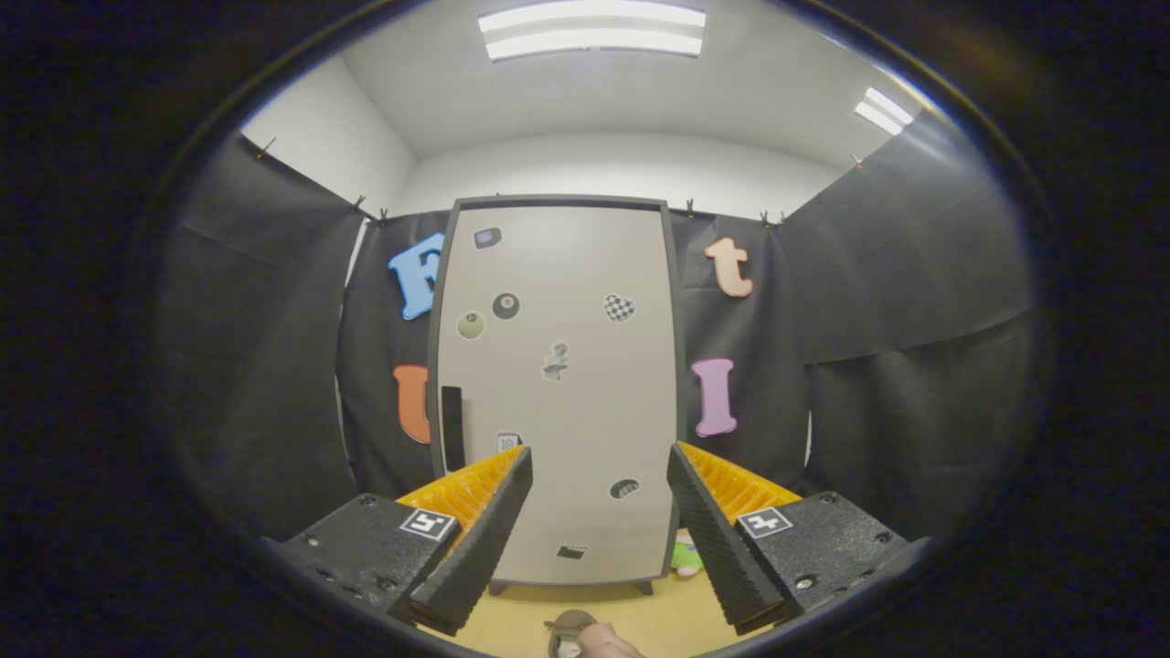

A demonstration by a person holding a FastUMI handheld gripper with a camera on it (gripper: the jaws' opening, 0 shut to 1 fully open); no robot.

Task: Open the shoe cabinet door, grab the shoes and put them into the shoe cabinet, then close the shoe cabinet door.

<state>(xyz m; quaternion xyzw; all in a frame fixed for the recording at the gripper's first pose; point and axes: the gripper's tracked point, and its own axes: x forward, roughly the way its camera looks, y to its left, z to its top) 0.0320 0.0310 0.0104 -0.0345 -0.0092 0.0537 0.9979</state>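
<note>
A tall grey shoe cabinet (558, 384) stands upright straight ahead against the booth's back wall, on short legs. Its door is closed and carries several small stickers. A dark vertical handle (452, 428) runs along the door's left edge, just above my left finger. My gripper (599, 466) is open, held well short of the cabinet, with nothing between its fingers. On the floor beside the cabinet's lower right corner, behind my right finger, a small green and pink object (686, 556) peeks out; I cannot tell what it is.
Black cloth walls close in on the left and right. A tan floor (521, 621) stretches from the cabinet toward me. Part of a hand (603, 642) and a dark round object (567, 626) sit low between my fingers.
</note>
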